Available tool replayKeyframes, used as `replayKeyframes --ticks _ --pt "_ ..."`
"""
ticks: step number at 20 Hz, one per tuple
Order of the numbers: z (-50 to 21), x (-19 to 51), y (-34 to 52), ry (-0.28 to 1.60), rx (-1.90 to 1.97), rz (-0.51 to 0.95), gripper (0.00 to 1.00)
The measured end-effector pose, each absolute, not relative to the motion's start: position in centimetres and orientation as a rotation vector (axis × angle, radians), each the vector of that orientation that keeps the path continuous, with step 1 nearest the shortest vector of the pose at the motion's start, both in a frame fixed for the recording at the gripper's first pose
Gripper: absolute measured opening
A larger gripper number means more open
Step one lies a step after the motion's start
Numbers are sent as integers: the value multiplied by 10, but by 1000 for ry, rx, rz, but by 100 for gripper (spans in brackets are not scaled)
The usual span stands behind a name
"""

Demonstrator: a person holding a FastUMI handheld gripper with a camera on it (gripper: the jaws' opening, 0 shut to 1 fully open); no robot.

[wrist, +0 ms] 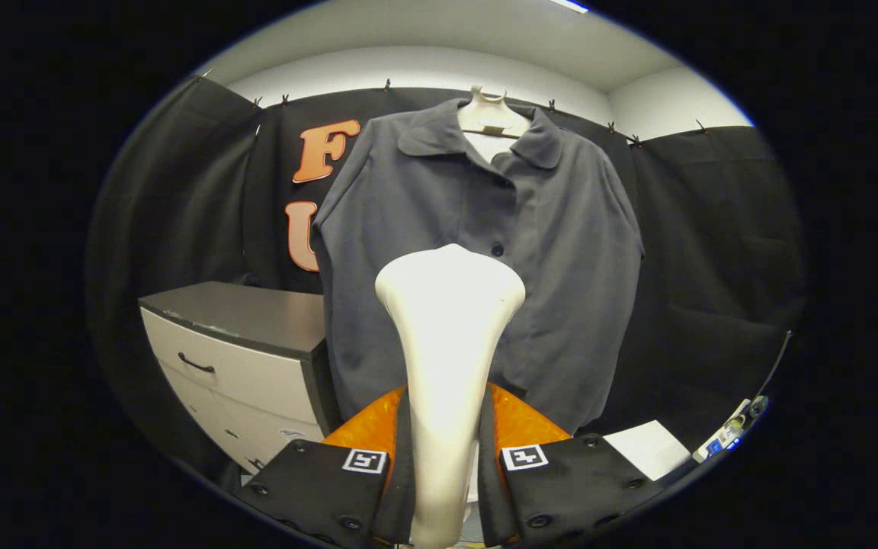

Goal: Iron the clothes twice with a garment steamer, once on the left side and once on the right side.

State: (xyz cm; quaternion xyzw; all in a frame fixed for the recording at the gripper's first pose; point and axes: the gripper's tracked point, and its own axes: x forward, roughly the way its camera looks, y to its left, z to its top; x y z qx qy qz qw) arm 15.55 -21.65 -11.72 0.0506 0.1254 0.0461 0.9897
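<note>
Off to my left stands a drawer cabinet (233,358) with a grey top and pale drawer fronts, one dark handle showing on the upper drawer. It sits against the black cloth wall, just beside the left hem of the shirt.

Straight ahead, the grey shirt (477,259) hangs on a white hanger (491,118) against the wall. It is buttoned down the front, the collar lies open, and both sleeves hang down at the sides. Its lower edge drops behind my tool.

My tool (445,465) is closed narrow on the garment steamer (447,343): both fingers press against the slim white handle, one on each side. The steamer stands upright between them, and its broad rounded head rises in front of the shirt's middle, just below one of the dark buttons. I cannot tell whether the head touches the cloth or stands a little off it. Orange parts of the tool show on either side of the handle, behind the fingers.

To my right, low down, a white sheet (648,446) lies flat, and beyond it a small device with a cable (736,427) sits at the edge, too small to make out.
</note>
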Motion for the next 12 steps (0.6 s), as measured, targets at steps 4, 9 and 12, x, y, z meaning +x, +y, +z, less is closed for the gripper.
replayKeyframes --ticks 4,9,12 --pt "-81 181 -261 199 73 17 41" --pt "-64 225 -315 177 60 -21 41" --pt "-62 256 -333 181 70 -7 41"
